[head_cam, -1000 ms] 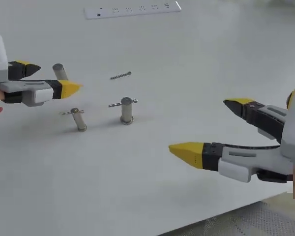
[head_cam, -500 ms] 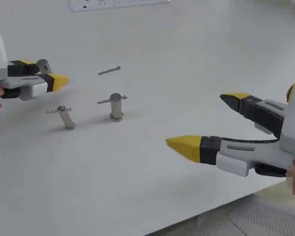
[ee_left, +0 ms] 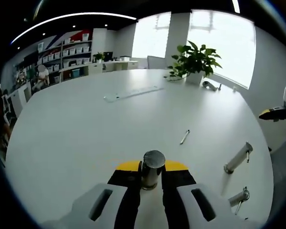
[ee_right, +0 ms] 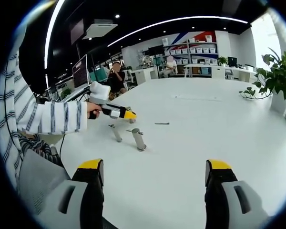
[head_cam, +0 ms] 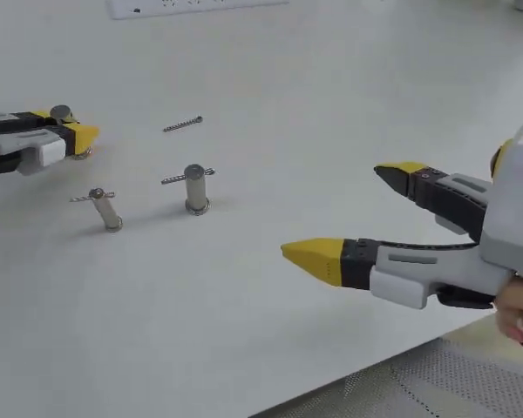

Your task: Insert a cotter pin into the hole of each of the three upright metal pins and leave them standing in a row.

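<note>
My left gripper (head_cam: 74, 137) is at the table's left, shut on a bare metal pin (head_cam: 61, 113) that stands upright between its yellow tips (ee_left: 153, 168). Two other metal pins each carry a cotter pin through the top. One (head_cam: 195, 188) stands upright mid-table; the other (head_cam: 105, 210) leans a little, left of it. A loose cotter pin (head_cam: 183, 124) lies flat behind them, also seen in the left gripper view (ee_left: 185, 137). My right gripper (head_cam: 331, 212) hovers open near the front right, holding nothing, well away from the pins (ee_right: 138, 139).
A white power strip (head_cam: 192, 5) lies along the far side of the white table (head_cam: 244, 331). The table's front edge runs across the lower right. A potted plant (ee_left: 195, 59) stands at the far end. People sit at desks in the background.
The left gripper's jaws, open around the bare pin a second ago, have shut on it. The head camera has shifted. The right gripper has stayed open and barely moved.
</note>
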